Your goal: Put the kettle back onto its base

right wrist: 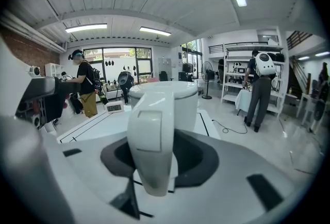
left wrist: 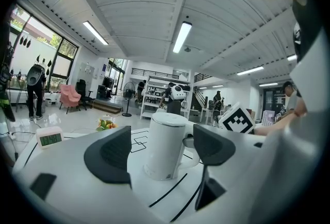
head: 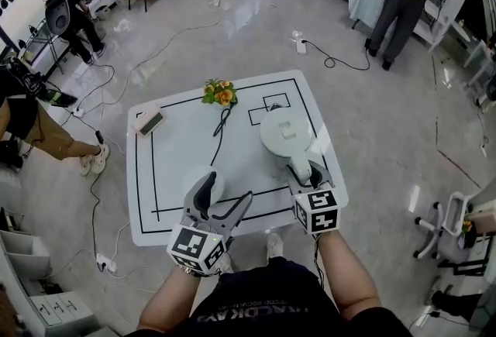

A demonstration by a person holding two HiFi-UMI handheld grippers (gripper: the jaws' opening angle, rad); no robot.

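A white kettle (head: 285, 134) stands upright on the right half of the white table (head: 178, 153). My right gripper (head: 303, 173) reaches it from the near side and is shut on its handle (right wrist: 149, 140), which fills the gap between the two black pads. The kettle's round white base (head: 220, 183) lies on the table left of the kettle, near the front edge, partly under my left gripper (head: 229, 190). That gripper is open with nothing between its fingers. In the left gripper view the kettle (left wrist: 165, 145) stands beyond the open jaws.
A black cable (head: 221, 130) runs from the base toward a bunch of artificial flowers (head: 219, 92) at the table's far edge. A small digital clock (head: 149, 122) lies at the far left. Black lines mark the tabletop. People stand on the floor round the table.
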